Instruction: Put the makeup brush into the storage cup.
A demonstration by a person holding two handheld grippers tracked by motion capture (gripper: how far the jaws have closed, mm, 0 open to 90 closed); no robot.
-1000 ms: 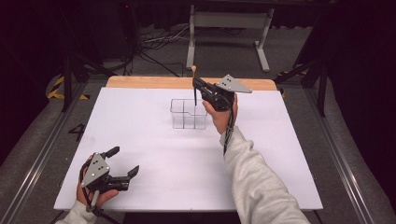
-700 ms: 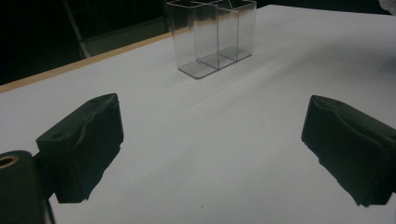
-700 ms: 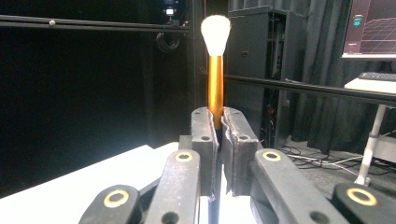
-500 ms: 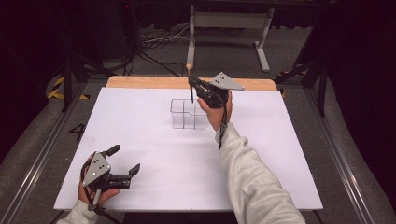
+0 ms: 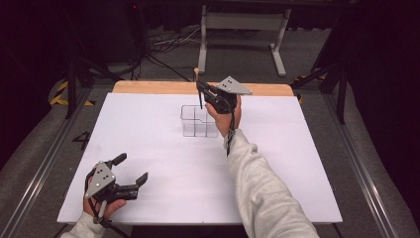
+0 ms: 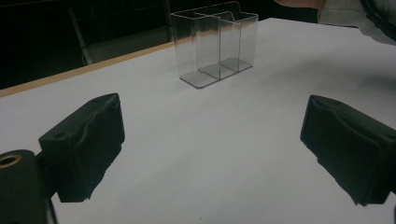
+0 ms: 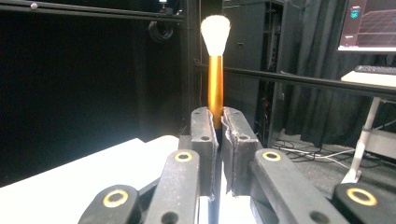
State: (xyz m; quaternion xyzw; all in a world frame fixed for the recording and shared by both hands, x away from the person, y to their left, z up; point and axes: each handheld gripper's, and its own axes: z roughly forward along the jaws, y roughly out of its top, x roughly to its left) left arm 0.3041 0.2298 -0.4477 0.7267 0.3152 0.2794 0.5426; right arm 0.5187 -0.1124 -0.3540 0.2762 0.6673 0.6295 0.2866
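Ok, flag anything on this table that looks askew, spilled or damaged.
Nothing stands out. The clear organizer stands upright and empty on the white table. The right tongs hold a makeup brush upright, bristles up, above the organizer. The left tongs are open over bare table.

A monitor glows beyond the white table.

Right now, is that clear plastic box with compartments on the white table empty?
Empty, as far as visible: the clear plastic compartment box shows only bare walls. The gold-handled brush is above it, clamped upright in the right gripper.
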